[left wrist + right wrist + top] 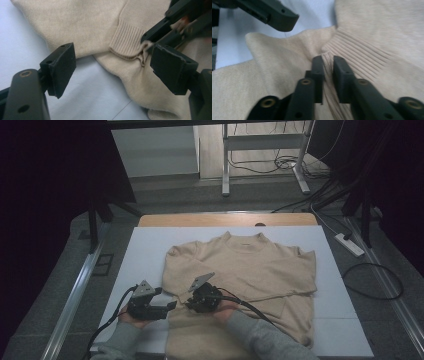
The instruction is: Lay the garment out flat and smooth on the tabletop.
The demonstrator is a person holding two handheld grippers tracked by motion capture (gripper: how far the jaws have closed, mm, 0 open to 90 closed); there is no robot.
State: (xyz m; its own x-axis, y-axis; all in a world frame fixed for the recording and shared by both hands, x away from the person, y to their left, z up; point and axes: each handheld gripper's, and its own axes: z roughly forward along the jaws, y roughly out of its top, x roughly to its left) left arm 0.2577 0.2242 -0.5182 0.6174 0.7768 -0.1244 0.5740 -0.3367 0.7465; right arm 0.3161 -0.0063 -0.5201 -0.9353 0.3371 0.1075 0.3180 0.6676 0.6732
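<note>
A beige knit sweater (240, 270) lies flat on the white table cover (145, 250), neck toward the far side. A sleeve's ribbed cuff (125, 40) rests at the sweater's left edge. My right gripper (328, 65) is shut on the edge of that ribbed cuff (352, 50), and the fabric bunches between its pads. My left gripper (112, 70) stands open just left of it, one jaw over the white cover and the other over the sweater, gripping nothing. In the high view the left gripper (172, 306) and right gripper (192, 302) sit close together near the front left.
A strip of wooden tabletop (200, 219) shows beyond the white cover. On the floor behind are a desk frame (225, 165), loose cables (372, 280) and a power strip (350, 245). Dark curtains flank both sides.
</note>
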